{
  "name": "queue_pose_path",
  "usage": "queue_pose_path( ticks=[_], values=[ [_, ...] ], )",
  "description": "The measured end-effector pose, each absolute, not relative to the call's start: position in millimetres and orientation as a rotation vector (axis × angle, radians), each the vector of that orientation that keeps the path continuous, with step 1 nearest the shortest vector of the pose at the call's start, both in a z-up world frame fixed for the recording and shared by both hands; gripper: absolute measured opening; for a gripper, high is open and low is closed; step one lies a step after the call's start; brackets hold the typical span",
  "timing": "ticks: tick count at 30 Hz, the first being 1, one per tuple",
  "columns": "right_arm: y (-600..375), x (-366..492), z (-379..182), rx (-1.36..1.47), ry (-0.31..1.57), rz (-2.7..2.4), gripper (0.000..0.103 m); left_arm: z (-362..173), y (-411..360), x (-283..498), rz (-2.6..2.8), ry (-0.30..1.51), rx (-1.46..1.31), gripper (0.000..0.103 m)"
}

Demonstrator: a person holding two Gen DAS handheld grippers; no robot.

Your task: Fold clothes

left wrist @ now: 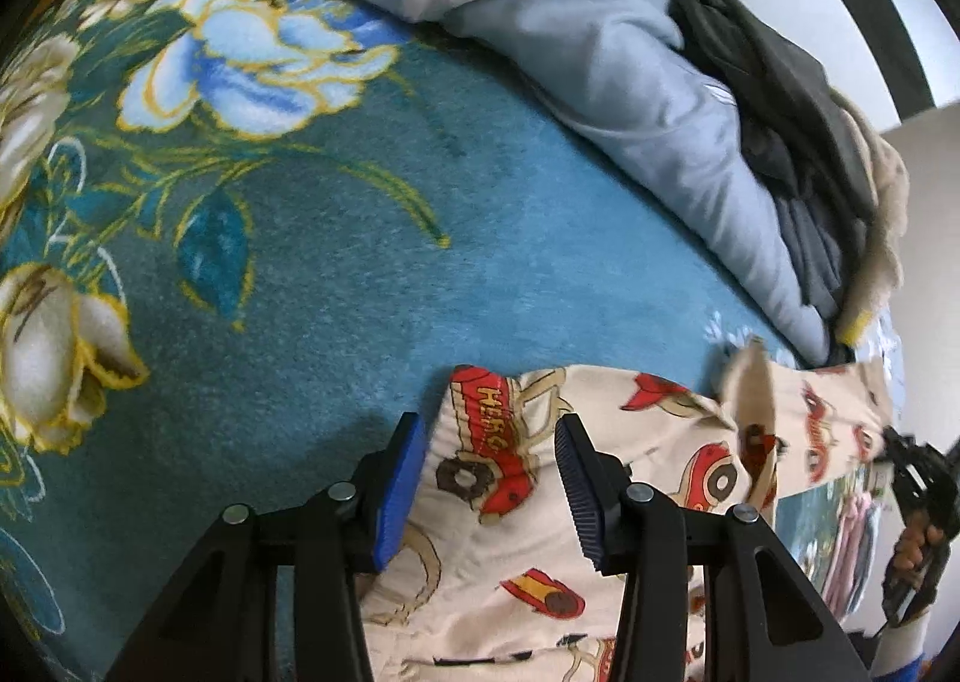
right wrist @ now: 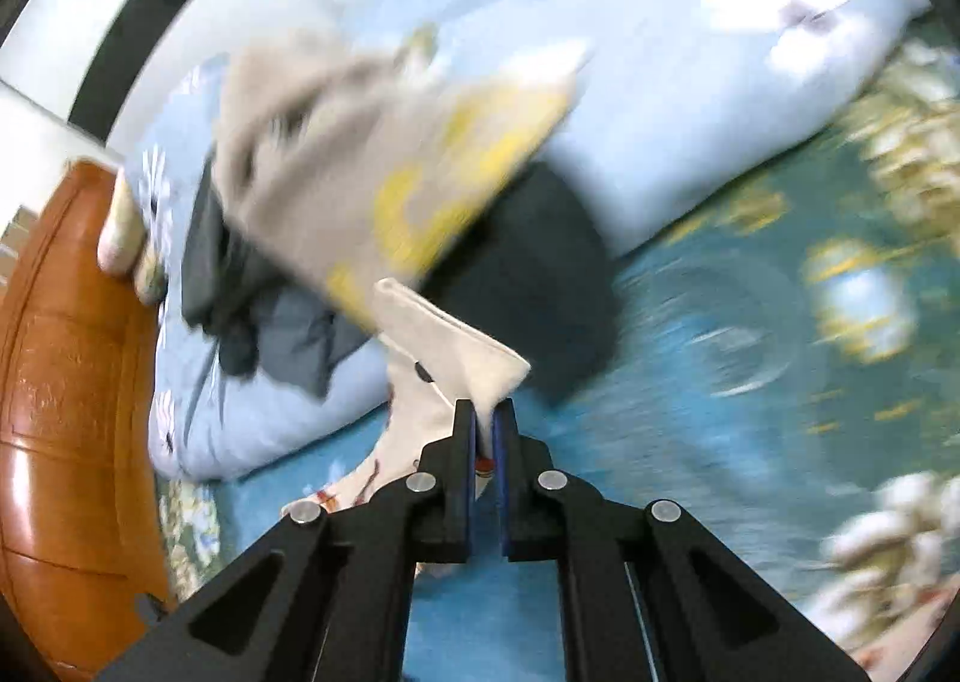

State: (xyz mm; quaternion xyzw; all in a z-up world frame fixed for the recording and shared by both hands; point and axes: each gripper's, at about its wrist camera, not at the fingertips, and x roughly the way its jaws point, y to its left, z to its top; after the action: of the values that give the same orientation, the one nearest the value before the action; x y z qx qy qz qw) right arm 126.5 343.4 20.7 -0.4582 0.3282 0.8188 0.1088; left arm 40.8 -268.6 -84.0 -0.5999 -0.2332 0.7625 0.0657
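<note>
That cartoon-print garment (left wrist: 540, 502) on the bed's teal blanket (left wrist: 300, 262) is light, floppy cotton, so grab hems. The right gripper (right wrist: 485, 430) is pinched tight on one edge; the left gripper (left wrist: 489, 478) sits half-open straddling it, not clamping.

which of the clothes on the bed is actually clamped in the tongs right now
The cream garment with red cartoon cars: the right tongs are shut on its edge. The dark grey clothes and the beige, yellow-printed piece lie untouched by the blue duvet.

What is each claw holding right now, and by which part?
The right claw is shut on the cream printed garment, pinching a raised edge. The left claw stands open over the same garment, gripping nothing.
</note>
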Motion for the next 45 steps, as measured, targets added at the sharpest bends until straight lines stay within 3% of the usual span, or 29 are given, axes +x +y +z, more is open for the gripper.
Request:
queue_pose_path(
  ticks=[2, 7, 14, 15, 17, 18, 19, 27, 32, 33, 35, 36, 37, 39, 44, 45],
  values=[
    [388.9, 167.4, 33.0, -1.223, 0.915, 2.324, 0.005, -81.4, -264.3, 40.2, 2.289, -0.662, -1.796, 0.051],
    [486.4, 254.0, 1.1, -1.07, 1.054, 1.999, 0.005, -82.3, -243.8, 30.1, 2.282, -0.584, -1.812, 0.051],
    [512.9, 297.5, -49.6, -1.051, 1.22, 1.85, 0.005, -88.4, -216.5, 14.8, 2.284, -0.504, -1.882, 0.049],
    [514.0, 299.2, -52.1, -1.049, 1.232, 1.847, 0.005, -88.7, -215.3, 13.7, 2.296, -0.493, -1.89, 0.046],
    [513.2, 292.6, -49.3, -1.051, 1.232, 1.87, 0.005, -88.6, -210.3, 11.0, 2.35, -0.403, -1.92, 0.024],
    [509.3, 288.2, -46.4, -1.049, 1.226, 1.895, 0.005, -88.6, -207.9, 10.1, 2.368, -0.361, -1.928, 0.006],
    [505.1, 283.6, -39.8, -1.039, 1.22, 1.928, 0.005, -88.4, -205.5, 9.6, 2.374, -0.335, -1.926, 0.001],
    [500.5, 264.2, 27.9, -0.769, 1.214, 2.181, 0.004, -79.7, -194.9, 10.6, 2.371, -0.38, -1.867, 0.0],
    [495.9, 267.1, -5.8, -0.91, 1.252, 2.085, 0.007, -75.1, -203.2, 17.1, 2.38, -0.372, -1.87, 0.001],
    [491.4, 265.8, -15.3, -0.948, 1.265, 2.07, 0.008, -71.9, -207.3, 18.5, 2.389, -0.384, -1.863, 0.002],
    [476.5, 254.2, -35.2, -1.02, 1.299, 2.055, 0.008, -67.4, -215.8, 19.6, 2.408, -0.396, -1.861, 0.016],
    [470.2, 248.3, -42.7, -1.046, 1.313, 2.05, 0.012, -67.6, -219.8, 19.2, 2.416, -0.397, -1.874, 0.042],
    [464.6, 240.9, -48.6, -1.073, 1.326, 2.044, 0.028, -68.7, -223.7, 18.8, 2.423, -0.398, -1.89, 0.061],
    [452.6, 220.4, -56.8, -1.137, 1.304, 2.02, 0.041, -73.1, -229.1, 17.7, 2.423, -0.423, -1.916, 0.062],
    [443.4, 193.2, -71.3, -1.243, 1.151, 1.853, 0.04, -86.8, -226.7, 14.5, 2.333, -0.499, -1.95, 0.062],
    [442.9, 191.2, -74.1, -1.257, 1.142, 1.817, 0.03, -88.9, -224.1, 14.1, 2.327, -0.484, -1.955, 0.062]
  ],
)
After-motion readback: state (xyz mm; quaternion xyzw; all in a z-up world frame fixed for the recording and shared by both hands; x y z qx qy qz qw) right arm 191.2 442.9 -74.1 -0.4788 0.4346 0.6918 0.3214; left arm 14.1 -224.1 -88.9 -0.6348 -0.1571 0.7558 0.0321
